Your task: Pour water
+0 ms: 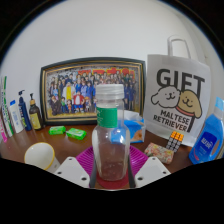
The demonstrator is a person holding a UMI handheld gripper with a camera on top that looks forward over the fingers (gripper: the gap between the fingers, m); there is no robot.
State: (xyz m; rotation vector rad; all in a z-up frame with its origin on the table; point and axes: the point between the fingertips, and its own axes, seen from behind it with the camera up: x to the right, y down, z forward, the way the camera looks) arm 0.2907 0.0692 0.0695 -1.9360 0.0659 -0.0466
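One clear bottle stands upright between the gripper's jaws, clenched on it.

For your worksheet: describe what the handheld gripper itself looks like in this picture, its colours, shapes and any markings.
Only the front of the gripper shows. Its two fingers are pale grey to white, blocky and angular, widening toward the camera. Each bears a magenta pad on its inner face, with a ribbed, grid-like texture. No cables, lettering or other markings are visible, and no hand or sleeve shows.

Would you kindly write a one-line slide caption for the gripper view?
Gripper jaws closed on a clear bottle, with a framed photo and gift bag beyond.
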